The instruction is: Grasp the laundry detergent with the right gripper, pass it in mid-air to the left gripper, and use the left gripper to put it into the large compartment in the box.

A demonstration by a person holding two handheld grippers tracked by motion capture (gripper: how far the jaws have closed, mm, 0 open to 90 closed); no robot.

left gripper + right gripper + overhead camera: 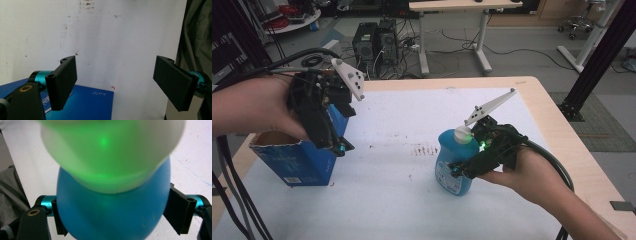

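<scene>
Two hand-held grippers in play, so here's the rundown for you:

Right hand-held gripper (460, 170): it's clamped on the blue bottle (455, 162), jaws pressed against both flanks of the belly, below the white cap (463, 133). In the right gripper view the blue body (112, 212) bulges between the jaws, so you've got it across the wide part.

Left hand-held gripper (339, 146): jaws spread wide, nothing between them. You're holding it above the blue box (297, 160), which shows under the jaws in the left gripper view too (85, 102).

Where the bottle is: upright, right of centre on the white surface (382, 200), well apart from the box. Can't tell if the base is touching down or just lifted.

How it'll handle: looks like smooth plastic, rounded, so I'd guess slippery. The belly curves away from flat pads, so it could squirt up or down if you squeeze hard. Probably gives a bit under pressure. If it's full of liquid, expect some weight, and sloshing when you tilt it.

Where to hold: the grip you have on the widest part is about as good as it gets. The neck under the cap would be narrower but tippier, I reckon.

Box: open at the top, cardboard by the look of it, light, and likely to slide if bumped. Maybe steady it with your left.
</scene>
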